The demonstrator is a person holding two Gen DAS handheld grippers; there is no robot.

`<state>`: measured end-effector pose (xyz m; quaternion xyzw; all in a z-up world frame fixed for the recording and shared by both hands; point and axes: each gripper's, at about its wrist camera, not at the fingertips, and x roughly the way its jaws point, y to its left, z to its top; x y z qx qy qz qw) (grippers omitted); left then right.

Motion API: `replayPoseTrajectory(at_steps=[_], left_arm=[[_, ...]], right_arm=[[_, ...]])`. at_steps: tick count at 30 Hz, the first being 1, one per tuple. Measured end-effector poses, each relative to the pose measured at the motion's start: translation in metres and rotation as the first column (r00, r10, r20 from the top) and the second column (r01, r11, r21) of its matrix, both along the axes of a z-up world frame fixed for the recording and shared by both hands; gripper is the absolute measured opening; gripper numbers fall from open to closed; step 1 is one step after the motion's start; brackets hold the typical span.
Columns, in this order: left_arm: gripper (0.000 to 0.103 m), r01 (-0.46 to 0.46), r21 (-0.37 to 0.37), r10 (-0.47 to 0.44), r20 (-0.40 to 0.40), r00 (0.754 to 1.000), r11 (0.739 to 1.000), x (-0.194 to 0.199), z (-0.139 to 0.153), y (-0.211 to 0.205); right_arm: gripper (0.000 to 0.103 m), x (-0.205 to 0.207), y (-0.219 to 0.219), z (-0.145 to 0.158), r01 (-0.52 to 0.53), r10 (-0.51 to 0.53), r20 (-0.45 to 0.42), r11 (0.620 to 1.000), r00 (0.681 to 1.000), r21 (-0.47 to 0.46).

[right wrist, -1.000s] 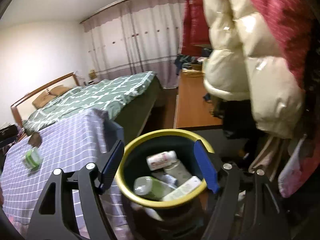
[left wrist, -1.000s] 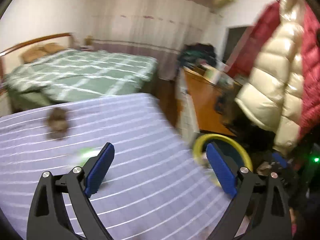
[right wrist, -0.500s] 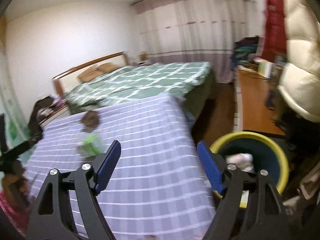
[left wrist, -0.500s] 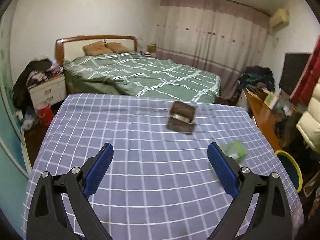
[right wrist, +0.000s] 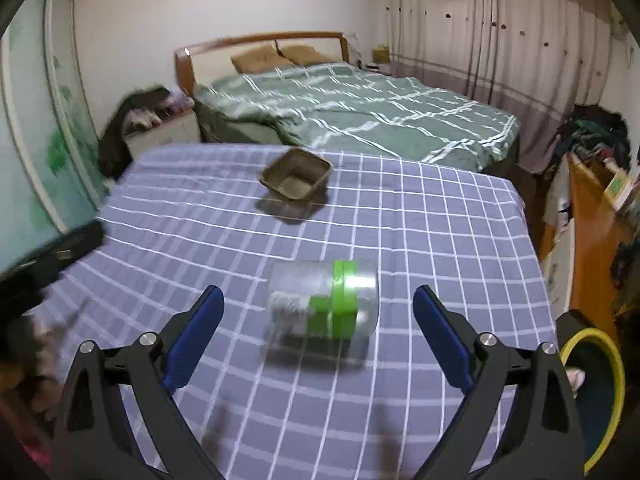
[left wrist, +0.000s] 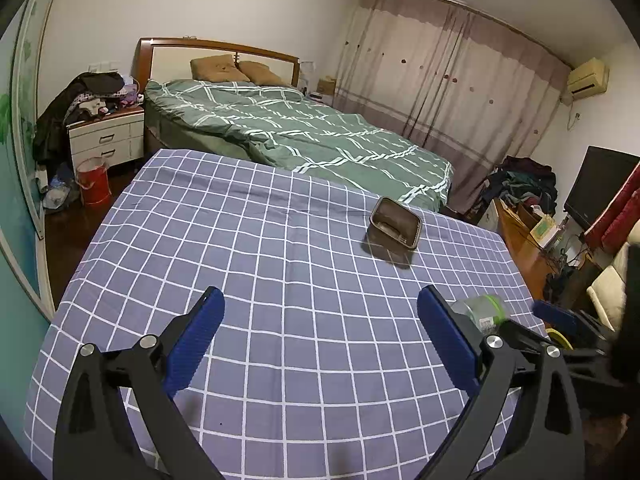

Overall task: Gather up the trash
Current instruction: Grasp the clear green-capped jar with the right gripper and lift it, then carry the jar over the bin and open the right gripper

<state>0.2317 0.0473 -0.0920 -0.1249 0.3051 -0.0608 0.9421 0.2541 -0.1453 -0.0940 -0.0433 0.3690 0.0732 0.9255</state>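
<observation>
A clear plastic jar with a green label point(right wrist: 324, 306) lies on its side on the checked tablecloth point(right wrist: 440, 248), just ahead of my open, empty right gripper point(right wrist: 316, 332). It also shows in the left wrist view point(left wrist: 482, 312), partly behind my right finger. A brown plastic tray point(right wrist: 298, 178) sits farther back; in the left wrist view the tray point(left wrist: 396, 228) is ahead to the right. My left gripper point(left wrist: 320, 336) is open and empty above the cloth. The yellow-rimmed trash bin point(right wrist: 600, 396) stands by the table's right edge.
A green-quilted bed point(left wrist: 304, 136) lies behind the table. A nightstand piled with clothes point(left wrist: 104, 136) and a red bucket point(left wrist: 94, 182) stand at the left. A wooden desk with clutter point(right wrist: 596, 216) runs along the right.
Both grippers have swung left, away from the bin, to face the table. The right gripper has closed in on the green-labelled jar. The left view has steadied over the cloth.
</observation>
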Motion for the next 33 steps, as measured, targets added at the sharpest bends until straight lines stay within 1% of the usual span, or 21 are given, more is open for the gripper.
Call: replayPoseTrajectory(at_steps=[2, 3, 7, 8, 10, 14, 17, 20, 21, 23, 26, 28, 29, 30, 31, 32, 33], left_arm=[[0.096, 0.005, 0.005, -0.005, -0.002, 1.0, 1.0, 0.001, -0.001, -0.001], [0.096, 0.008, 0.006, -0.008, -0.003, 1.0, 1.0, 0.001, -0.002, -0.002], [0.096, 0.018, 0.013, -0.018, -0.01, 1.0, 1.0, -0.001, -0.001, -0.006], [0.096, 0.02, 0.013, -0.02, -0.011, 1.0, 1.0, -0.001, -0.002, -0.007], [0.096, 0.022, 0.017, -0.022, -0.013, 1.0, 1.0, 0.0, -0.003, -0.008], [0.096, 0.024, 0.032, -0.023, -0.02, 1.0, 0.999, 0.001, -0.006, -0.011], [0.096, 0.024, 0.041, -0.023, -0.024, 0.999, 0.999, 0.002, -0.008, -0.013], [0.096, 0.023, 0.043, -0.022, -0.025, 0.999, 0.999, 0.003, -0.008, -0.013], [0.096, 0.025, 0.042, -0.024, -0.025, 0.999, 0.999, 0.003, -0.008, -0.012], [0.096, 0.028, 0.042, -0.026, -0.03, 0.999, 0.999, 0.004, -0.009, -0.013], [0.096, 0.038, 0.046, -0.036, -0.036, 0.999, 0.998, 0.005, -0.011, -0.015], [0.096, 0.044, 0.049, -0.042, -0.036, 0.998, 0.998, 0.005, -0.011, -0.017], [0.096, 0.048, 0.049, -0.046, -0.039, 0.998, 0.998, 0.006, -0.012, -0.018], [0.096, 0.052, 0.047, -0.05, -0.041, 0.998, 0.998, 0.006, -0.012, -0.019], [0.096, 0.055, 0.046, -0.053, -0.044, 0.998, 0.997, 0.006, -0.013, -0.02], [0.096, 0.059, 0.047, -0.057, -0.048, 0.997, 0.997, 0.006, -0.014, -0.021], [0.096, 0.062, 0.046, -0.06, -0.05, 0.997, 0.997, 0.006, -0.014, -0.022]], right_arm=[[0.091, 0.007, 0.001, -0.009, 0.007, -0.007, -0.022, 1.0, 1.0, -0.007], [0.091, 0.011, -0.002, -0.015, 0.013, -0.013, -0.044, 1.0, 0.999, 0.005], [0.091, 0.019, -0.008, -0.03, 0.034, -0.032, -0.086, 0.999, 0.996, 0.02], [0.089, 0.02, -0.009, -0.032, 0.031, -0.028, -0.092, 0.999, 0.995, 0.035], [0.068, 0.021, -0.011, -0.034, 0.03, -0.025, -0.101, 0.998, 0.995, 0.046], [0.068, 0.017, -0.022, -0.034, 0.045, -0.036, -0.102, 0.995, 0.994, 0.088], [0.068, 0.012, -0.037, -0.027, 0.081, -0.072, -0.08, 0.99, 0.994, 0.112], [0.068, 0.006, -0.062, -0.015, 0.171, -0.17, -0.019, 0.98, 0.985, 0.106], [0.068, 0.004, -0.075, -0.009, 0.217, -0.219, 0.009, 0.97, 0.976, 0.106], [0.068, 0.0, -0.097, -0.003, 0.297, -0.303, 0.043, 0.949, 0.952, 0.106], [0.068, -0.006, -0.136, 0.003, 0.422, -0.433, 0.071, 0.898, 0.899, 0.125], [0.068, -0.015, -0.162, 0.006, 0.51, -0.523, 0.095, 0.849, 0.847, 0.136], [0.068, -0.022, -0.177, 0.008, 0.565, -0.58, 0.113, 0.813, 0.807, 0.14], [0.068, -0.026, -0.189, 0.009, 0.602, -0.619, 0.122, 0.785, 0.776, 0.145], [0.068, -0.033, -0.203, 0.01, 0.647, -0.665, 0.13, 0.747, 0.736, 0.154], [0.068, -0.038, -0.213, 0.01, 0.675, -0.694, 0.132, 0.72, 0.708, 0.164], [0.068, -0.044, -0.228, 0.009, 0.713, -0.735, 0.129, 0.678, 0.666, 0.179]])
